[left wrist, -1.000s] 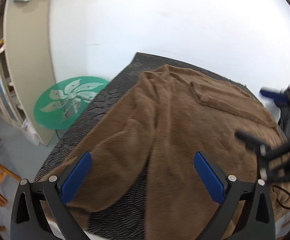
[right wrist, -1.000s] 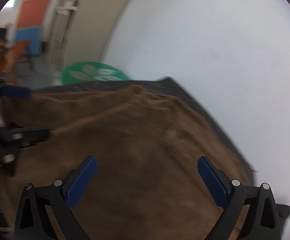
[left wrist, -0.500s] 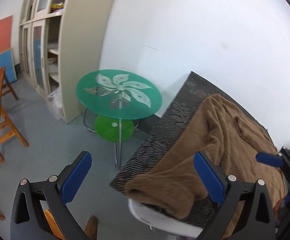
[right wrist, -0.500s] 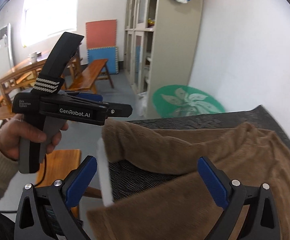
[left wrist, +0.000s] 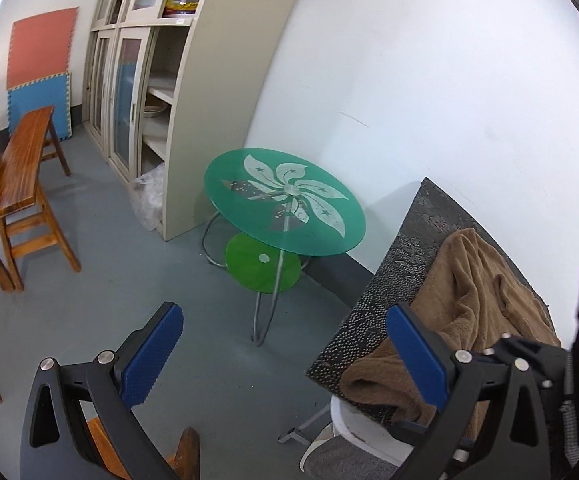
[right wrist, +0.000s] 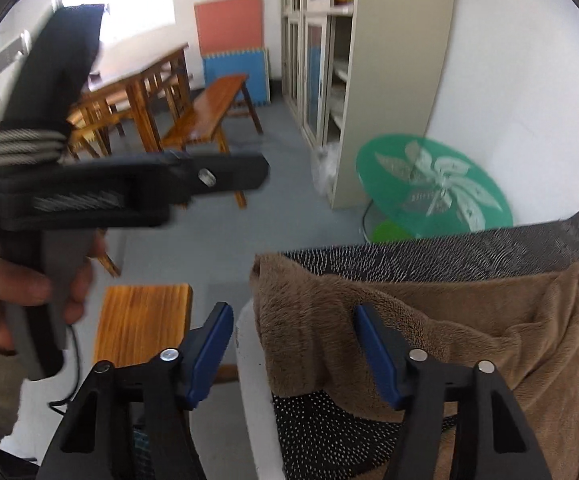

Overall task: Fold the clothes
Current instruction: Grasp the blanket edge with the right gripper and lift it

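A brown fleece garment lies spread on a table covered with a dark dotted cloth. One end of it hangs over the table's white left rim. My right gripper stands open but narrowed, its blue pads on either side of that hanging end. My left gripper is wide open and holds nothing. It hovers off the table's left end over the grey floor, with the garment to its right. A hand holds the blurred left gripper in the right wrist view.
A round green glass table stands by the wall just left of the work table. A beige cabinet rises behind it. A wooden bench and a wooden stool stand on the floor to the left.
Both views have swung from the garment's middle to the table's left end. My right gripper's fingers have narrowed around the garment's hanging end. My left gripper has moved off the table.
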{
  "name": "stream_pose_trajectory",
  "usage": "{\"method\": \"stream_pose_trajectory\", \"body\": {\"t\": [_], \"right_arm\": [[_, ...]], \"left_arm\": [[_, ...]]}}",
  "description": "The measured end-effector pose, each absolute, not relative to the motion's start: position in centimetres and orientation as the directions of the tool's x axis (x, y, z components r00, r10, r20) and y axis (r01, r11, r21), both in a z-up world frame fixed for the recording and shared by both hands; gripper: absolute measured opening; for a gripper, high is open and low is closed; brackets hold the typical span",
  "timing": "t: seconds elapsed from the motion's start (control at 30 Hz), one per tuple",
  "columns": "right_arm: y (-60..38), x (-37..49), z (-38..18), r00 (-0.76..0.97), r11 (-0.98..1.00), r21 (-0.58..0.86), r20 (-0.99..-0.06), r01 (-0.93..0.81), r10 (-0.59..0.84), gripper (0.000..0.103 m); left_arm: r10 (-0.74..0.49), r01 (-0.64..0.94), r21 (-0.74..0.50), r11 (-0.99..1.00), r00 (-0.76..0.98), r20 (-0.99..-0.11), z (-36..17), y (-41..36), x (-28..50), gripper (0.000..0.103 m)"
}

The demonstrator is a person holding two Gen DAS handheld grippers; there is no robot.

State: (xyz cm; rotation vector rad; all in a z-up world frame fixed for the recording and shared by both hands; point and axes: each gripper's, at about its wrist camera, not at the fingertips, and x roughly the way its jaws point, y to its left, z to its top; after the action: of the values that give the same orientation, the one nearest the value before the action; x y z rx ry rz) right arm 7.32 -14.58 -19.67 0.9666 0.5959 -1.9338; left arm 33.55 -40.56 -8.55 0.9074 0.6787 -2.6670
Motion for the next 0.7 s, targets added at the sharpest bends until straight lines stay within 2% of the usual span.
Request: {"method": "stream_pose_trajectory", "body": {"t": [0.07,0.13,0.23,0.33,0.47,0.7], "right_arm": [[-14.2,7.0,-19.6,-0.326,-0.528,-0.029,-0.815,0.848,-0.479,0.058],[-13.8,6.7,-19.6,-0.331,-0.549,-0.024,-0.819,0.836,-0.468,0.038],[-13.2,6.2,-19.6,-0.337,-0.579,-0.016,-0.826,0.815,-0.452,0.028],[-12.6,5.7,-19.5,-0.344,-0.608,-0.009,-0.831,0.794,-0.437,0.024],[-11.2,4.7,-16.4,-0.404,-0.656,0.005,-0.784,0.755,-0.471,0.023],[-6.1,0.1,-6.2,-0.557,-0.763,0.054,-0.651,0.644,-0.516,0.022]], "left_arm": [[-0.072,0.366,-0.353,-0.861,-0.775,-0.628,-8.7,-40.5,33.6,0.102],[-0.057,0.36,-0.365,-0.859,-0.775,-0.63,-8.8,-40.4,33.5,0.102],[-0.035,0.348,-0.384,-0.856,-0.777,-0.628,-9.0,-40.0,33.2,0.102],[-0.02,0.335,-0.391,-0.857,-0.781,-0.625,-8.9,-39.6,32.8,0.102],[-0.001,0.319,-0.4,-0.86,-0.783,-0.622,-8.8,-39.1,32.2,0.102],[0.072,0.259,-0.429,-0.865,-0.784,-0.617,-8.5,-37.1,29.9,0.102]]}}
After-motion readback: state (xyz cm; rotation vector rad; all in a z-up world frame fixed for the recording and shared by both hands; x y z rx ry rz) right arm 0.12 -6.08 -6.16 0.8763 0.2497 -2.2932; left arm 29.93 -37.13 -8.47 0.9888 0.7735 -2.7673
